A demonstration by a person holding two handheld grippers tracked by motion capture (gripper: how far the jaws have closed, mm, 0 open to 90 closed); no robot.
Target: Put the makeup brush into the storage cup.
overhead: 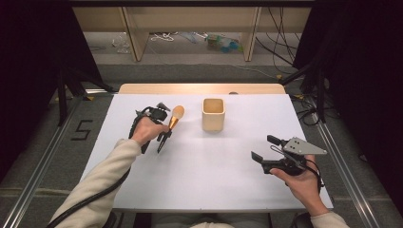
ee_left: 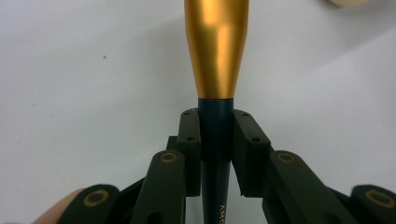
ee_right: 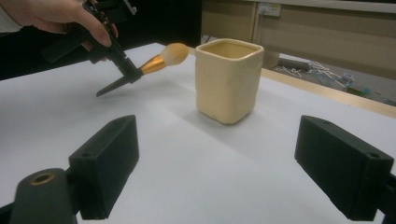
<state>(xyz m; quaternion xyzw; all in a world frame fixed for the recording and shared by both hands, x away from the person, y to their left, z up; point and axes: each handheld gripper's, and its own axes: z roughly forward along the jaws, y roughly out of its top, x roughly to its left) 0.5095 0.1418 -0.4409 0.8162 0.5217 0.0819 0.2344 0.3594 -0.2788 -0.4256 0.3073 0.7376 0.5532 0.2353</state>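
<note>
A makeup brush (overhead: 172,121) with a gold ferrule (ee_left: 216,46), a dark handle and a pale tuft is lifted off the white table (overhead: 204,175). My left gripper (overhead: 164,130) is shut on the dark handle just behind the ferrule. From the right gripper view the brush (ee_right: 159,60) hangs tilted, tuft toward a cream square cup (ee_right: 228,79). The cup (overhead: 213,114) stands upright right of the brush at the table's far middle. My right gripper (overhead: 263,149) rests open near the right front, its pads (ee_right: 108,161) wide apart with nothing between them.
A wooden strip (overhead: 199,88) runs along the table's far edge. Beyond it are shelving legs, cables and clutter on the floor. Metal rails flank the table on both sides.
</note>
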